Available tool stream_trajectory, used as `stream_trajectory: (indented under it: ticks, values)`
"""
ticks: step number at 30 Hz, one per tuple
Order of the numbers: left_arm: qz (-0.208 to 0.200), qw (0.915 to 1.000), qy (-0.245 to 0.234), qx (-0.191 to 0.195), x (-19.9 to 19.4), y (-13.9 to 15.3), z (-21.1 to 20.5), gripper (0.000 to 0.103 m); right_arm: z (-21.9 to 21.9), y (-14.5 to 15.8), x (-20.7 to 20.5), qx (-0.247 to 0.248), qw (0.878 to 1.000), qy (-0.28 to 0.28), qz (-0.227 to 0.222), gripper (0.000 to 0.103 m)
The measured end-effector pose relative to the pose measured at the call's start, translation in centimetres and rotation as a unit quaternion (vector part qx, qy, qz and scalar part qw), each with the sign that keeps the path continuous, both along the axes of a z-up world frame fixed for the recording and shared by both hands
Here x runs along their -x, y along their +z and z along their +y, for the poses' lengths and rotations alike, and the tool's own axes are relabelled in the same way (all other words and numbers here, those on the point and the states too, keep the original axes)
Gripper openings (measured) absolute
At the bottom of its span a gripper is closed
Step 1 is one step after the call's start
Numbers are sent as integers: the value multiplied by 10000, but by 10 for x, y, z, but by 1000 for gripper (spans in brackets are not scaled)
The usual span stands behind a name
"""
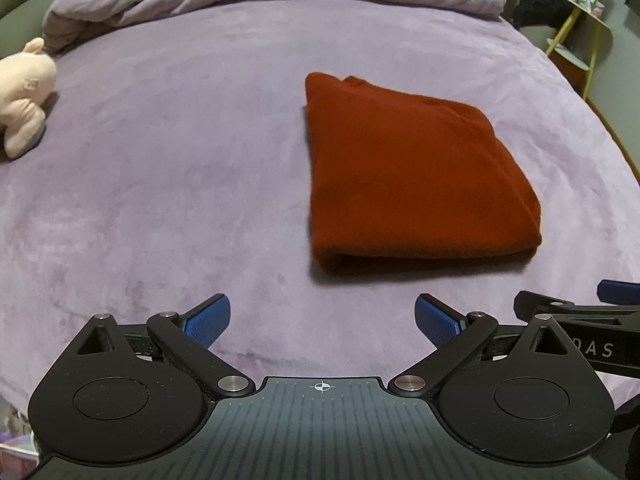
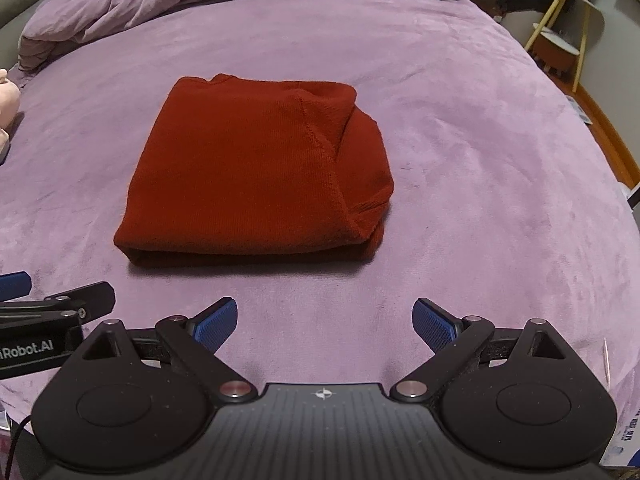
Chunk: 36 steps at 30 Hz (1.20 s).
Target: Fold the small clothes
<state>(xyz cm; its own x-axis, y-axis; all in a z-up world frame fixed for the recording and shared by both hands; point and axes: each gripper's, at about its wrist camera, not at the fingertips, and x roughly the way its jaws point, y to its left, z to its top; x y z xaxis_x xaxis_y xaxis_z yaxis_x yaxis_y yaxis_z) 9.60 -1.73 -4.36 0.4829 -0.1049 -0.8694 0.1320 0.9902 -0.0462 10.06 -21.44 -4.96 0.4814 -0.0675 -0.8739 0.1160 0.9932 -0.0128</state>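
Right wrist view shows the red garment [image 2: 256, 176] folded into a compact bundle on the purple bed [image 2: 480, 160]; folding looks done. Both the right gripper [image 2: 325, 326] and left gripper [image 1: 322, 322] hang short of it, fingers spread, holding nothing.

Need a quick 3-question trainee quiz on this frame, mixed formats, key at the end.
1. True or false: the red garment lies folded on the purple bedspread.
2. What is between the right gripper fingers? A) the garment B) nothing C) the plush toy
3. In the left wrist view, on which side of the picture is the pink plush toy?

Key:
1. True; it is a compact folded bundle.
2. B; both the right gripper and the left gripper are open, short of the garment.
3. The left edge, apart from the garment.
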Motion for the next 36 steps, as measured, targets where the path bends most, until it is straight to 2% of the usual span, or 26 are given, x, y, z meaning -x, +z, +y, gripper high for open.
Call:
stream_trajectory:
  ticks: [6,16,36]
  values:
    - [-12,9999,29,-125,0,0,-1,101,-1,3,0,-49,10000,-44,-9,95]
    - [44,9999,67,-106,-2,-1,1,101,-8,6,1,-154,9996,-218,-76,95]
    - [179,9997,84,-147,-5,-3,2,101,-4,9,1,0,9999,-129,-60,95]
